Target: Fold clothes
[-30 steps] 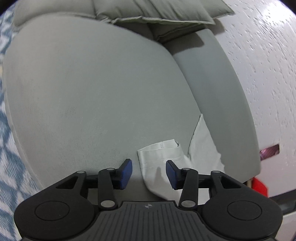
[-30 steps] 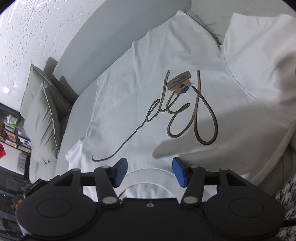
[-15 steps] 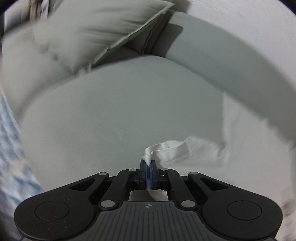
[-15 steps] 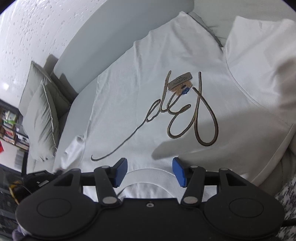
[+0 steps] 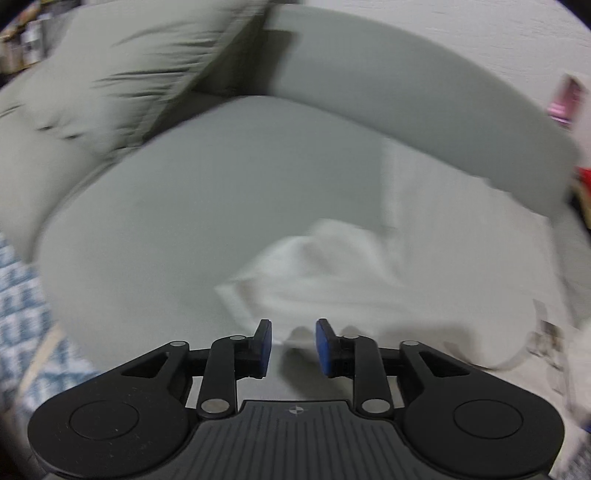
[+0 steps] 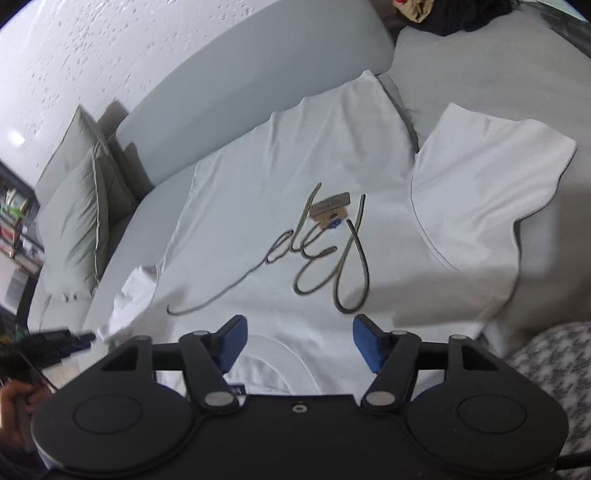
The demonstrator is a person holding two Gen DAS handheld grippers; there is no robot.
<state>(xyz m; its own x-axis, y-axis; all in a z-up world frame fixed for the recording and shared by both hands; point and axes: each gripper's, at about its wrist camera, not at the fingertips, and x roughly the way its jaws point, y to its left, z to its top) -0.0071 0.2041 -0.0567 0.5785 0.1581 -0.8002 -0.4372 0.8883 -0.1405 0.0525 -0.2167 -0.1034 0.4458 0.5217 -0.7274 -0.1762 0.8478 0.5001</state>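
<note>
- Half a second back the left gripper (image 5: 291, 345) was pinched on the sleeve; its blue fingers (image 5: 264, 347) now stand apart with nothing between them, and the sleeve (image 5: 325, 258) lies loose just ahead.
- Spread flat on the grey sofa seat (image 6: 155, 206), the white T-shirt (image 6: 280, 206) shows a looping script print, with a small paper tag (image 6: 330, 205) lying on the chest.
- Its other sleeve (image 6: 487, 177) lies smooth to the right.
- Over the collar hangs the right gripper (image 6: 298, 341), fingers wide apart, holding nothing.
- Grey-green cushions (image 6: 77, 221) lean in the sofa's far corner, under a white textured wall (image 6: 74, 55).
- Dark clothing (image 6: 454, 14) sits on the sofa's far end.
- Left view is motion-blurred.
</note>
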